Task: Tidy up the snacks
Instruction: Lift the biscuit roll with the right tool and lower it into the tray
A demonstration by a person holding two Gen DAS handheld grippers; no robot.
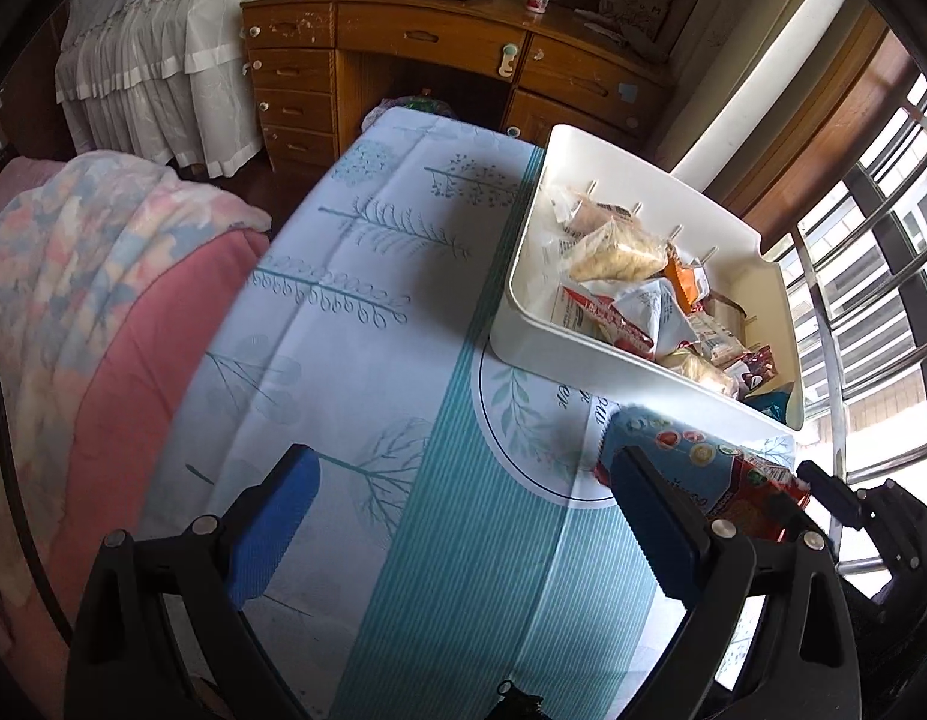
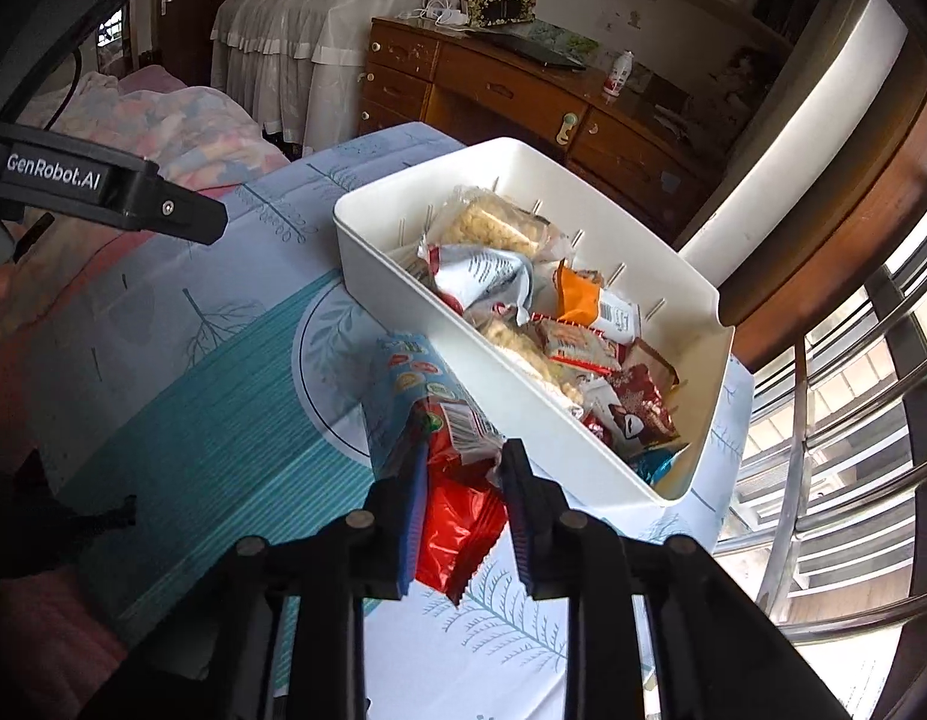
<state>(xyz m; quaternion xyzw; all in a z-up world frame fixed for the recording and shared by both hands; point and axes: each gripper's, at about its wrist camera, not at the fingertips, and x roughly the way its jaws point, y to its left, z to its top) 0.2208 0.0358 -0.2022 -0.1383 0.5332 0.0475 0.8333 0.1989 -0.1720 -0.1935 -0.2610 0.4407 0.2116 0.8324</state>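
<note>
Right gripper [image 2: 463, 516] was clenched on a snack packet [image 2: 445, 450], blue at its far end and red foil at the near end, pinched between the two blue pads. The packet's long axis ran roughly along the gripper's pointing line, its far blue end reaching toward the near long wall of the white bin [image 2: 403, 294]. It looked lifted clear of the tablecloth [image 2: 211, 420], though whether the far tip touched the cloth was hard to tell.

The bin sat at the table's far right corner, ahead and to the right of the held packet, just beside it. Judged next move: carry the packet up over that near wall and drop it inside. The right hand was the nearer one, already holding it.

Left gripper [image 1: 463, 516] was released, jaws wide apart, nothing between them, over the striped middle of the cloth and left of the bin [image 1: 523, 324]. The same packet [image 1: 691, 468] showed past its right finger.

The bin was already crowded with mixed wrappers, so free space inside was hard to judge. The packet's print was unreadable, its near end hidden by the pads. The bin's right end was partly cut off in the left view. No other loose snacks were visible on the cloth.
</note>
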